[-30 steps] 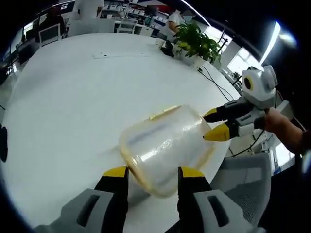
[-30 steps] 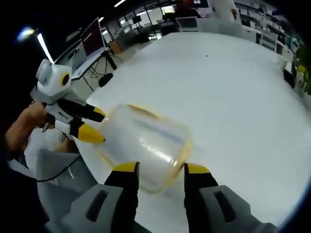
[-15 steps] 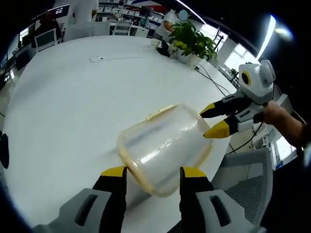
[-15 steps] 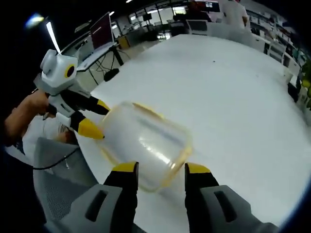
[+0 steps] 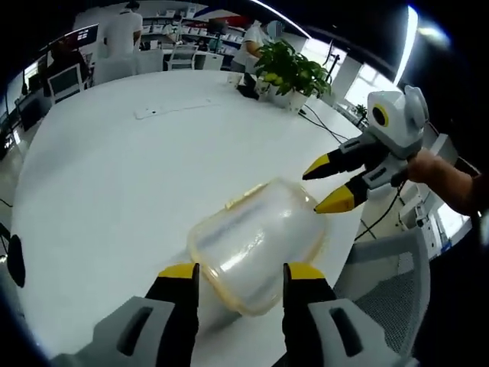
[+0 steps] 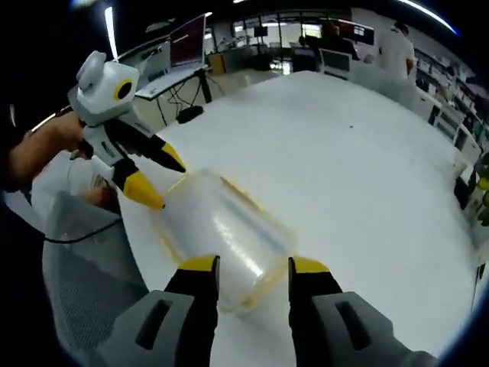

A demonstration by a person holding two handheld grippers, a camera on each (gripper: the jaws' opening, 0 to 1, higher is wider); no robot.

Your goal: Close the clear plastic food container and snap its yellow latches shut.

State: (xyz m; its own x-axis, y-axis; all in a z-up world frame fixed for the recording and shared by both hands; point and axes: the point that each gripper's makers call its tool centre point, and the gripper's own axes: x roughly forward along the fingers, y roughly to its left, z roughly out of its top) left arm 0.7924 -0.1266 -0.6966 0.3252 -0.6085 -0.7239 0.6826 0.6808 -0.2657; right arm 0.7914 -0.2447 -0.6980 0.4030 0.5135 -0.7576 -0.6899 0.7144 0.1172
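**The clear box sits near the table's edge, between two grippers**

A clear plastic food container [image 5: 256, 245] with yellow trim lies on a big white table [image 5: 114, 168], close to the edge by a grey chair [image 5: 382, 290]. Its lid is on. One yellow latch [image 5: 244, 196] shows along its far long side in the left gripper view. The box is longer one way than the other. In the left gripper view, its long side runs from low on the left up to the right. One short end points at the left gripper [image 5: 233, 273]. The other short end points at the right gripper [image 5: 330, 183].

The left gripper's jaws are spread wide, just in front of the box's near end, not pinching it. In the right gripper view, the right gripper [image 6: 254, 267] also has its jaws spread by its end of the box [image 6: 221, 237]. The left gripper [image 6: 157, 183] sits at the far end there, jaws apart, held by a hand [image 6: 38, 149].

A green plant [image 5: 294, 69] stands at the far side of the table.
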